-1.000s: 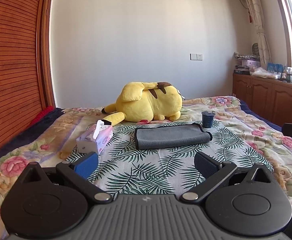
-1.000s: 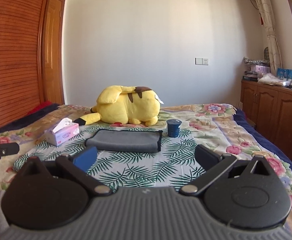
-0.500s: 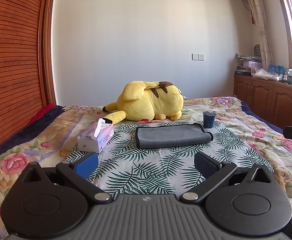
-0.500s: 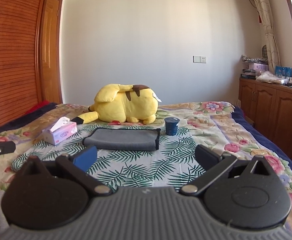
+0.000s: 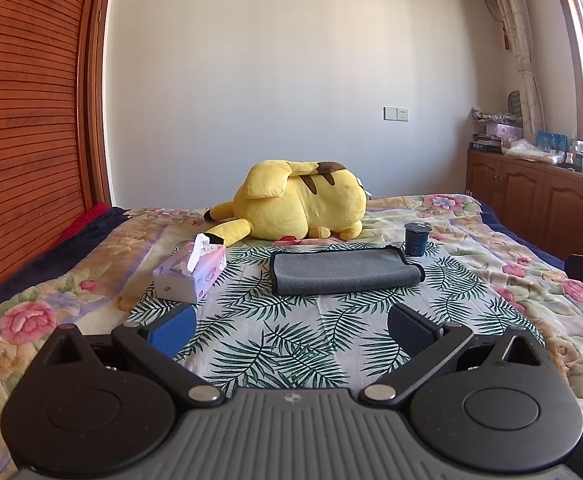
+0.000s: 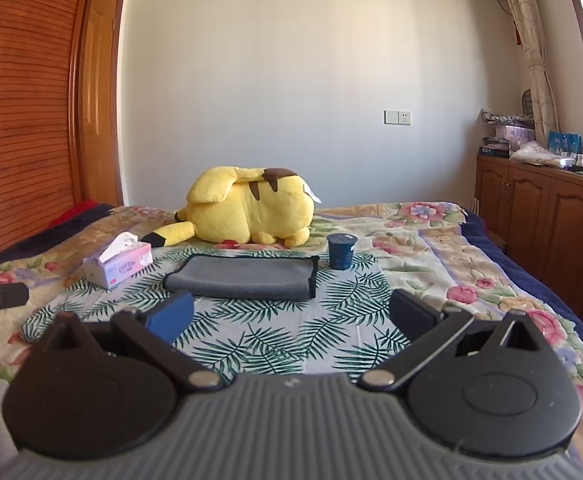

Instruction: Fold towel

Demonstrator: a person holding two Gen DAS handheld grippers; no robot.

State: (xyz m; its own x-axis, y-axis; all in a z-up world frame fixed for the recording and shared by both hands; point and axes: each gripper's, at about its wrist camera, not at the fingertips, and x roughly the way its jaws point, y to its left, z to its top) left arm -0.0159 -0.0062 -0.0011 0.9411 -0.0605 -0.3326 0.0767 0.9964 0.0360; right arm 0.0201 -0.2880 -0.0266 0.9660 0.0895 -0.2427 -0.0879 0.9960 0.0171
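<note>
In the left wrist view, the left gripper (image 5: pixel 289 326) hovers over the near part of the bed (image 5: pixel 503 248), its jaws spread wide and holding nothing. The grey towel (image 5: pixel 345 271) lies flat on the palm-leaf cloth (image 5: pixel 291 344), well ahead of the jaws, and looks already doubled over, with a rounded fold along its near edge and dark trim along the far edge. Judging from that, at least one fold seems done; any further fold is still to do, and neither gripper touches the towel. A tissue box (image 5: pixel 190 274) sits to the left of the towel, and its side reads "COTTON"; smaller print below is too small to read. A dark blue cup (image 5: pixel 415 239) stands just beyond the towel's far right corner, and a yellow plush toy (image 5: pixel 297 206) lies farther back.

In the right wrist view, the right gripper (image 6: pixel 289 320) also has its jaws wide and empty, near the front of the leaf cloth. The towel (image 6: pixel 243 278) lies ahead and slightly left, the cup (image 6: pixel 341 251) just to its right, apart from it. The tissue box (image 6: pixel 117 267) shows the same word only partly. The cup's label is unreadable.
</note>
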